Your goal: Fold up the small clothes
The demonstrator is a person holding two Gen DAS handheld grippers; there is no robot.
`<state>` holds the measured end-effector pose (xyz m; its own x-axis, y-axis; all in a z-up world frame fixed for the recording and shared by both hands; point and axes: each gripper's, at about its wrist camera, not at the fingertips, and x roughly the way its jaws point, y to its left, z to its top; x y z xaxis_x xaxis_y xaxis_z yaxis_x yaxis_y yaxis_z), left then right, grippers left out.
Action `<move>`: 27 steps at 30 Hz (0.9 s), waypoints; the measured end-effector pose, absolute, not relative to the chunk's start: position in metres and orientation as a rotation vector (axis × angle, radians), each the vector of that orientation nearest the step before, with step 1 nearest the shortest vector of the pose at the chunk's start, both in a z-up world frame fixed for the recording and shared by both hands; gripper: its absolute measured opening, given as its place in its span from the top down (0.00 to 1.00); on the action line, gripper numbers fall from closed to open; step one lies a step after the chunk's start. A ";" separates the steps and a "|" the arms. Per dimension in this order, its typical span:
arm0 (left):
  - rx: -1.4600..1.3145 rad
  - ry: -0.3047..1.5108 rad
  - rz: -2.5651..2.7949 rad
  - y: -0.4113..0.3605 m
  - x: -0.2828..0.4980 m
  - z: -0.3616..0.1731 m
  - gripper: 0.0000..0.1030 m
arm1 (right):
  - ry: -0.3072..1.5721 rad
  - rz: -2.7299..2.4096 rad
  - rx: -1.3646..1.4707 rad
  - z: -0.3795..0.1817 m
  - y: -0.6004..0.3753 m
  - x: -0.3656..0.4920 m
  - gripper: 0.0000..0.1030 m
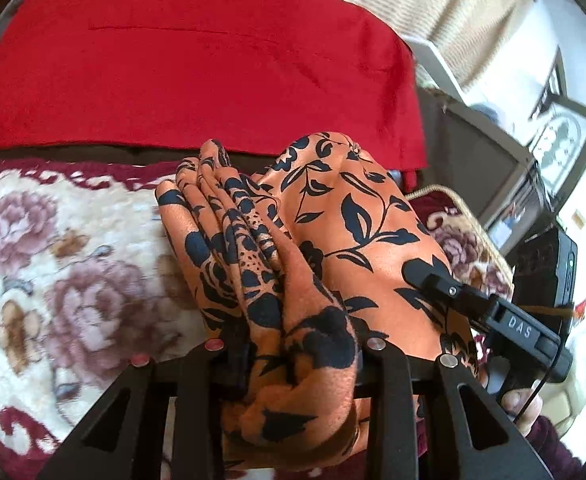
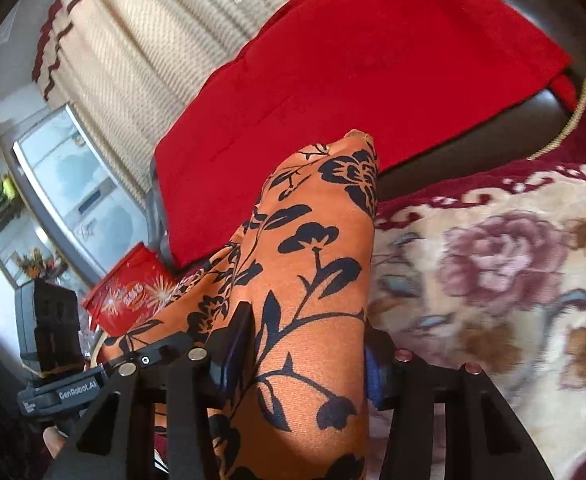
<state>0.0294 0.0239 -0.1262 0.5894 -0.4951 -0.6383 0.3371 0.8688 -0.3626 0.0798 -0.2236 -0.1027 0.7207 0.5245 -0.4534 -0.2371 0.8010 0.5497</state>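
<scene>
Left wrist view — both tongs, left tongs (image 1: pixel 297 354) and right tongs (image 2: pixel 309 354), pinching the orange floral garment (image 1: pixel 333 216) above a flowered blanket (image 1: pixel 73 260).

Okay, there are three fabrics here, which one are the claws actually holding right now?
The orange satin cloth with black floral print, bunched between both claws. The plain red cloth lies flat behind it, and the cream rose-patterned blanket is spread underneath.

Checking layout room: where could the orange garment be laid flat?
Free: the floral blanket, left of the orange garment and below the red cloth. Crowded: the right side, where both grippers meet.
</scene>
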 end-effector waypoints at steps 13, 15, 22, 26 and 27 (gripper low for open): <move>-0.013 0.894 -0.321 0.009 0.030 -0.150 0.36 | 0.794 0.306 0.590 -0.135 -0.283 0.092 0.38; -0.007 0.873 -0.307 0.016 0.026 -0.147 0.34 | 0.729 0.278 0.578 -0.121 -0.288 0.084 0.38; 0.062 0.848 -0.264 0.017 0.019 -0.144 0.27 | 0.590 0.361 0.396 -0.088 -0.249 0.070 0.48; 0.067 0.857 -0.262 0.020 0.020 -0.150 0.25 | 0.777 0.347 0.336 -0.121 -0.225 0.090 0.56; 0.068 0.858 -0.260 0.020 0.020 -0.152 0.25 | 0.784 0.339 0.320 -0.125 -0.222 0.091 0.56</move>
